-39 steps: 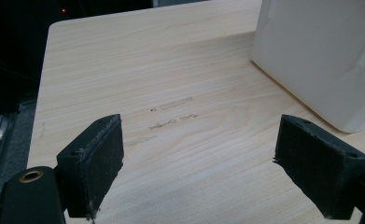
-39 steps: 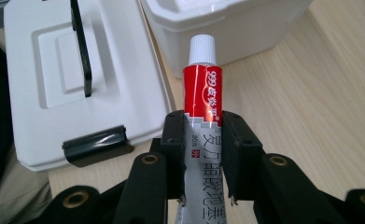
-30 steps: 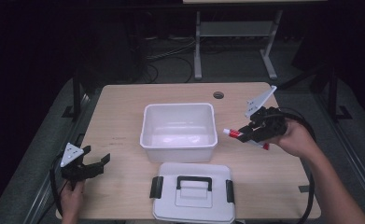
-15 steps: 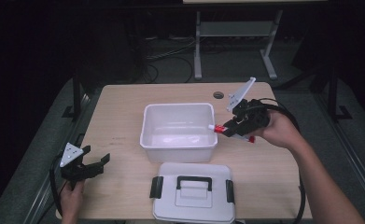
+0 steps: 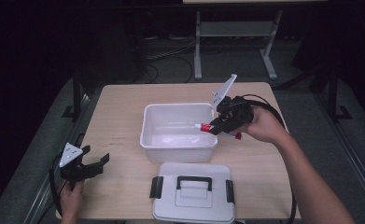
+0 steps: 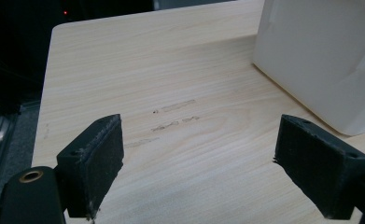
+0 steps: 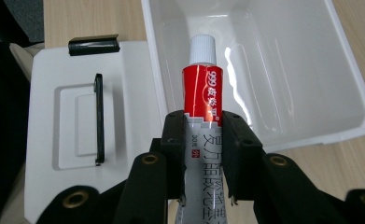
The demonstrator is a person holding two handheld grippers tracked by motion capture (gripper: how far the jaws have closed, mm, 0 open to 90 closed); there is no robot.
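Tube held over the bin's right rim

A red-and-white tube (image 7: 202,100) is clenched between the jaws of the right tool (image 5: 223,122), its white cap reaching past the right rim and over the hollow of the white bin (image 5: 148,128), clear of the walls. The left tool (image 5: 84,164) is seen released, its jaws spread with nothing between them, near the counter's (image 5: 119,107) front left edge and well apart from the bin. Bare counter is left between that tool and the bin. A white lid (image 5: 171,207) with a black handle is laid just in front of the bin, near the counter's front edge.
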